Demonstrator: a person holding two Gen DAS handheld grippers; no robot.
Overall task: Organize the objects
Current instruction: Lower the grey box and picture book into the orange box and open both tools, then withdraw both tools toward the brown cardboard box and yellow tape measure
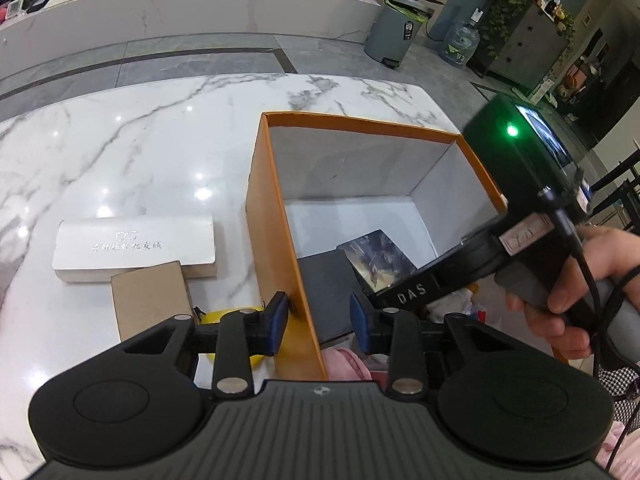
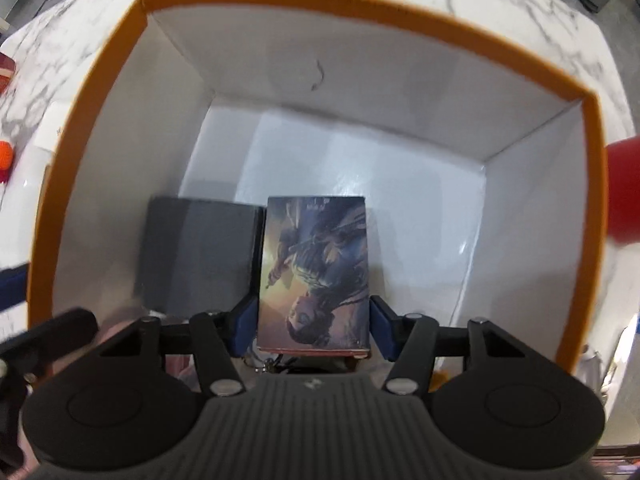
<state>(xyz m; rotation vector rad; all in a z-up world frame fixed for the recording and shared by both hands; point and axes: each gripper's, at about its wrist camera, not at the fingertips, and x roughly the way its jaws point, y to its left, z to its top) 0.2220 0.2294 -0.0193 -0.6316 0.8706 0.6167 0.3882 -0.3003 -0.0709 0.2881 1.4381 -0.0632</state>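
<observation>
The right hand-held gripper [image 2: 314,326] reaches down into the orange cardboard box with white lining [image 2: 96,92], its jaws spread either side of the illustrated card-sized box [image 2: 316,268] — apparently not clamping it. That box lies flat at 3 o'clock of a dark grey flat box [image 2: 196,252], likely for tidy packing. The left hand-held gripper [image 1: 318,322] hangs open astride the box's near wall, perhaps to steady it. On the marble counter [image 1: 120,140], a white rectangular case [image 1: 136,246] and brown cardboard piece [image 1: 150,296] wait.

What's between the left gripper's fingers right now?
The orange box's near-left wall: the left gripper straddles it, open, one finger outside and one inside. Left wrist view shows it; jaws not closed on the wall.
</observation>
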